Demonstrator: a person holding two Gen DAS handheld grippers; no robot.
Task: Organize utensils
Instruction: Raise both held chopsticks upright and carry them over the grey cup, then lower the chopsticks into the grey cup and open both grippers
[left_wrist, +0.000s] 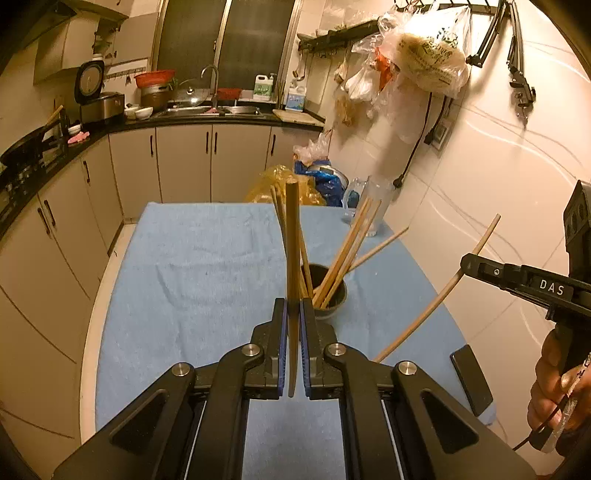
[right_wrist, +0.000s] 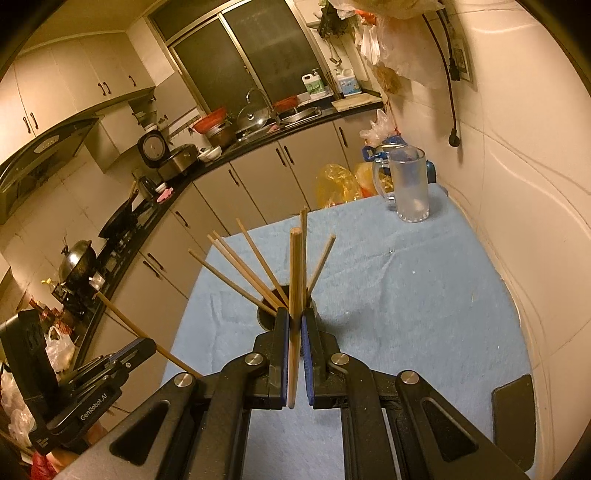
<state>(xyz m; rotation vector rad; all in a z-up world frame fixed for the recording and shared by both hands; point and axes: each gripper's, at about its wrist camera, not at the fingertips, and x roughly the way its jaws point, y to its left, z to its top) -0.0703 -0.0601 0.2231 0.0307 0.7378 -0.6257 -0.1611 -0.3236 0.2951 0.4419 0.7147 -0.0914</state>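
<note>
- Jaws of the left gripper (left_wrist: 293, 306) are clenched on a chopstick (left_wrist: 292, 236), which stands upright between the blue pads, its top well above the tips.
- Jaws of the right gripper (right_wrist: 294, 317) clamp a second chopstick (right_wrist: 294, 273) the same way.
- Just beyond both grippers, a dark cup (left_wrist: 334, 295) holds more chopsticks (left_wrist: 343, 254), fanned outward.
- Blue towel (left_wrist: 207, 258) covers the tabletop under the cup.
- Glass mug (right_wrist: 410, 184) stands at the far corner, well apart.
- Black phone (left_wrist: 472, 380) lies at the towel's right edge.
</note>
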